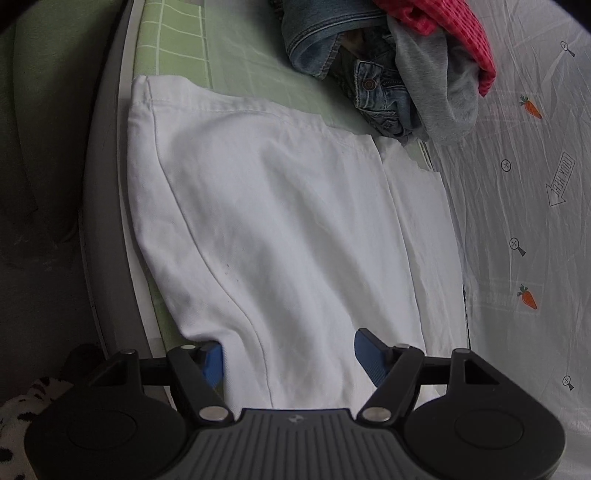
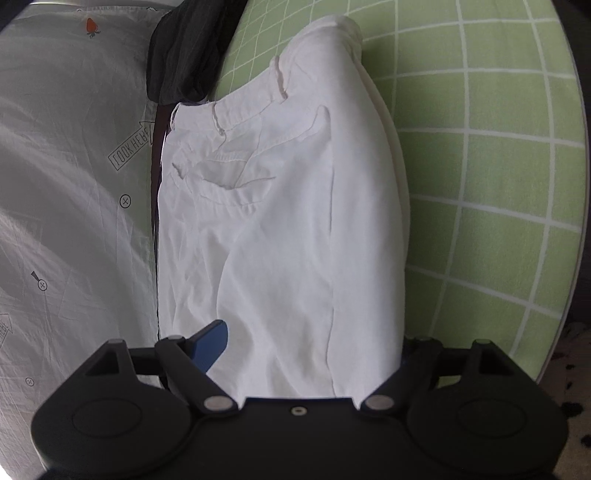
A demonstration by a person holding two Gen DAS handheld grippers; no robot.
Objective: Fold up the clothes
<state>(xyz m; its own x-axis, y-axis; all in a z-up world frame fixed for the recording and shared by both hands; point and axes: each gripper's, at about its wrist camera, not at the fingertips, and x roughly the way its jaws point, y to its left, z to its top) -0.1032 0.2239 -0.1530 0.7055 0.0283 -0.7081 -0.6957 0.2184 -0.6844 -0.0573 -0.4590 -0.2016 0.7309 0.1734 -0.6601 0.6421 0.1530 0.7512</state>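
Note:
White trousers [image 1: 280, 221] lie flat on a green checked mat [image 1: 177, 40], hem end toward the far side in the left wrist view. My left gripper [image 1: 291, 360] is open at their near edge, the cloth running between its blue pads [image 1: 214, 363]. In the right wrist view the same trousers [image 2: 280, 221] show their waistband, belt loops and pocket at the far end. My right gripper [image 2: 310, 347] is open wide at the near edge. One of its blue pads [image 2: 212, 345] rests on the cloth, while the other finger is hidden under the trousers' right side.
A pile of clothes sits at the far end: denim [image 1: 325, 40], a grey garment [image 1: 443, 92] and a red one [image 1: 461, 29]. A white printed sheet [image 1: 524, 184] adjoins the mat. A dark garment [image 2: 184, 55] lies beyond the waistband. The mat's grey edge [image 1: 107, 184] runs along the left.

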